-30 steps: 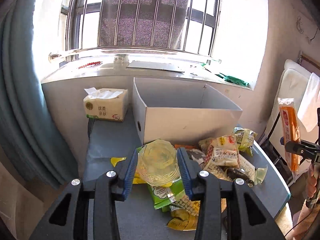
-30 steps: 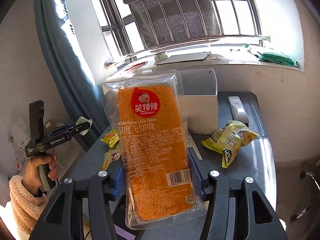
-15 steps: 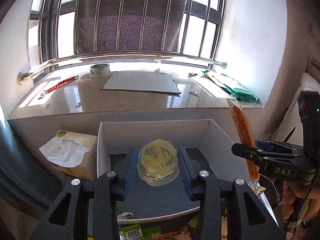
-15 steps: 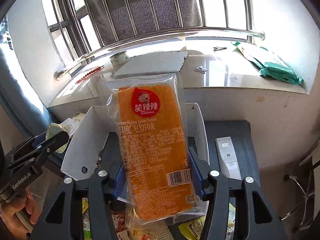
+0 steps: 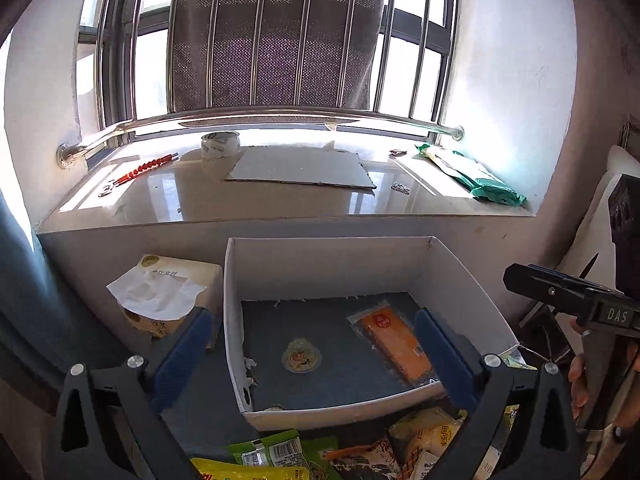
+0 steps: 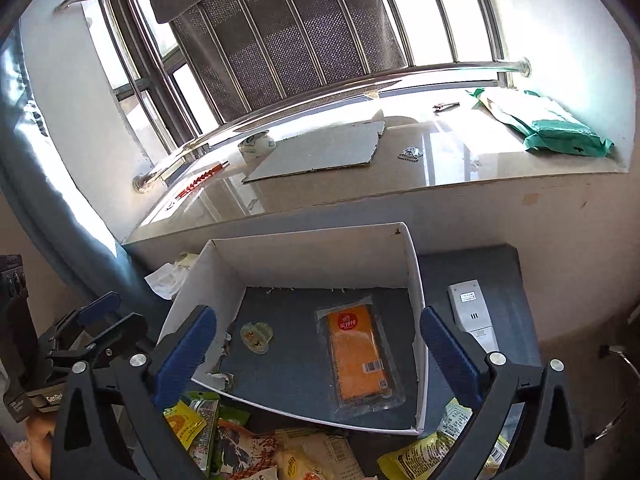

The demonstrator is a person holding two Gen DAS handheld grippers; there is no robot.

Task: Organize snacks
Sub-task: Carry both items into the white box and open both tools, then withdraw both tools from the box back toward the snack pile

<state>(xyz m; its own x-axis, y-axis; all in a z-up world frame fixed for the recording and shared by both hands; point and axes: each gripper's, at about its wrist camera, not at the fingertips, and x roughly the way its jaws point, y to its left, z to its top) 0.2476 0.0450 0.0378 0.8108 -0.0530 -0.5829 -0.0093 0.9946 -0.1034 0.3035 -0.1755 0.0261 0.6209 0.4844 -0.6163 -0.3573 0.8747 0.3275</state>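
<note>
A white cardboard box (image 5: 236, 304) (image 6: 416, 292) stands on the blue-grey table. Inside it lie an orange flat-cake packet (image 5: 394, 346) (image 6: 360, 354) at the right and a small round clear jelly cup (image 5: 301, 356) (image 6: 257, 336) at the left. My left gripper (image 5: 312, 354) is open and empty, above the box's front. My right gripper (image 6: 316, 356) is open and empty, above the box too; it shows at the right of the left wrist view (image 5: 560, 292). A pile of snack packets (image 5: 352, 452) (image 6: 256, 448) lies in front of the box.
A tissue box (image 5: 168, 296) stands left of the box. A white remote (image 6: 472, 316) lies on the table to its right. A windowsill behind holds cardboard (image 5: 300, 168), a tape roll (image 5: 220, 144) and a green bag (image 5: 476, 178).
Both grippers opened. The jelly cup left my left gripper and the orange packet left my right gripper; both now lie on the box floor.
</note>
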